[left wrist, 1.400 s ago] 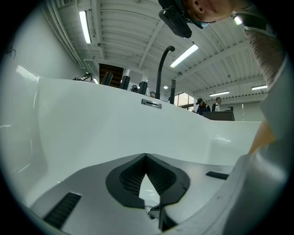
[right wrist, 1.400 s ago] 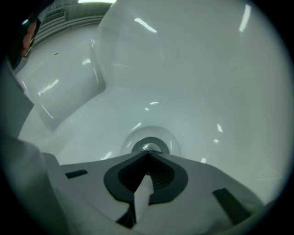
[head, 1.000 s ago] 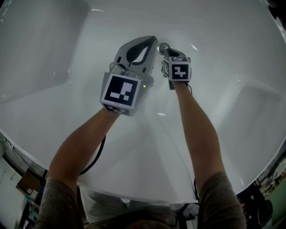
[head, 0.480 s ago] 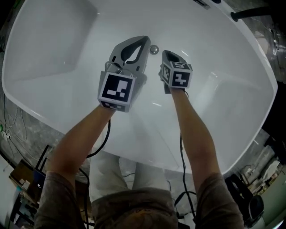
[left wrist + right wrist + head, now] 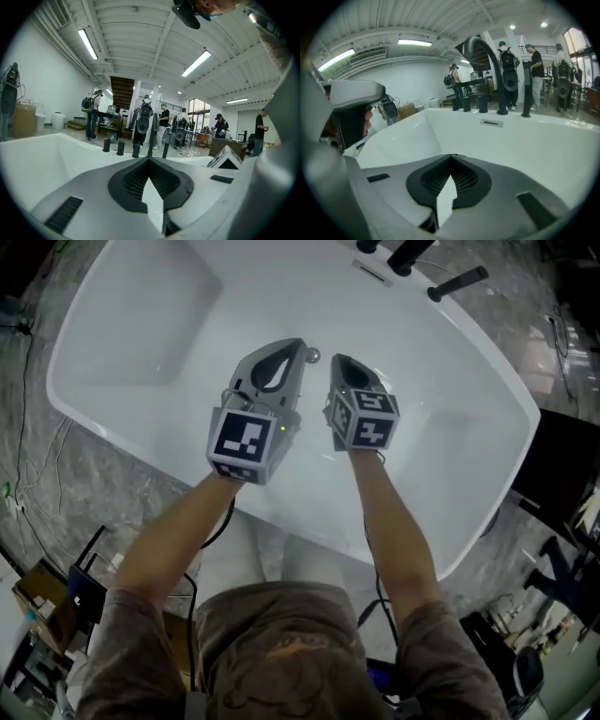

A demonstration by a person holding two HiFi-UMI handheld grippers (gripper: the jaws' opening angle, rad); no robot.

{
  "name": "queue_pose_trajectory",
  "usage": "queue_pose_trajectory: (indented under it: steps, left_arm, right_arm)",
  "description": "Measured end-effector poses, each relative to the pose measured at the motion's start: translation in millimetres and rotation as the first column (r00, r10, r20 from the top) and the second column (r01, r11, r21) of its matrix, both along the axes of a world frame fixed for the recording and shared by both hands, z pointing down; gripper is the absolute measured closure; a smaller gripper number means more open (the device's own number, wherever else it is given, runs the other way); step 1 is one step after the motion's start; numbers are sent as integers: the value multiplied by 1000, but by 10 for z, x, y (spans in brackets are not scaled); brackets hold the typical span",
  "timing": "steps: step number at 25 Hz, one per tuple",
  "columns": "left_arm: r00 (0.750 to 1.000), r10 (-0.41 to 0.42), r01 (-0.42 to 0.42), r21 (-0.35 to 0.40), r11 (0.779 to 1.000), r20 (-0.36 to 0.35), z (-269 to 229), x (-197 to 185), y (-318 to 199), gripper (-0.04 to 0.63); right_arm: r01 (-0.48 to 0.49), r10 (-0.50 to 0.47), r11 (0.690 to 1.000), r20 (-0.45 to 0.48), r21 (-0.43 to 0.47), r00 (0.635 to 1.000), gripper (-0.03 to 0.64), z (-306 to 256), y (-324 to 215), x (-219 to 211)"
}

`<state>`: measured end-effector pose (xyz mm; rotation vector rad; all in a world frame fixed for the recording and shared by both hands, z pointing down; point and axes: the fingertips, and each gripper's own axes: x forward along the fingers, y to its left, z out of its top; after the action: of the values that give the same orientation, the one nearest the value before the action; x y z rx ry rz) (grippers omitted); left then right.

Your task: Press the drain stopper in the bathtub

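Stopper (image 5: 313, 355): small, round, shiny cap on the tub (image 5: 141, 324) floor.
It lies toward the rim carrying the taps (image 5: 412, 253), between left tool (image 5: 298, 344) and right tool (image 5: 337, 361), each pressed together and empty. We judge it rigid, slick metal: push its centre straight down, no pinch.

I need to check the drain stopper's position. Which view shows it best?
The head view: the drain stopper shows as a small round metal knob on the bathtub floor. Neither gripper view shows it; both look across the tub's rim.
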<state>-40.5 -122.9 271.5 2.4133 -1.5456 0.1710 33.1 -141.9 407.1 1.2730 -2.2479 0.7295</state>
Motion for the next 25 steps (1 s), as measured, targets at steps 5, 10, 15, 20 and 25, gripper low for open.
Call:
queue_pose_trajectory:
  steps: [5, 10, 15, 20, 25]
  left_arm:
    - [1000, -1, 1, 3, 1000, 1, -639, 77, 349, 595]
    - [1000, 5, -5, -5, 1000, 4, -1229, 241, 697, 595]
    - [1000, 25, -25, -5, 1000, -18, -1747, 396, 989, 595]
    - [998, 49, -50, -19, 999, -37, -2074, 480, 1262, 595]
    - [996, 64, -64, -6, 998, -62, -2346, 528, 1505, 595]
  right_arm:
    - [-13, 11, 999, 49, 45, 999, 620, -917, 253, 94]
    - [1, -9, 994, 75, 106, 997, 620, -1746, 490, 201]
    - [54, -71, 982, 90, 181, 993, 618, -2447, 783, 217]
    - [103, -132, 967, 113, 234, 985, 618, -3009, 1109, 258]
    - [136, -182, 949, 140, 285, 973, 618, -3416, 1485, 330]
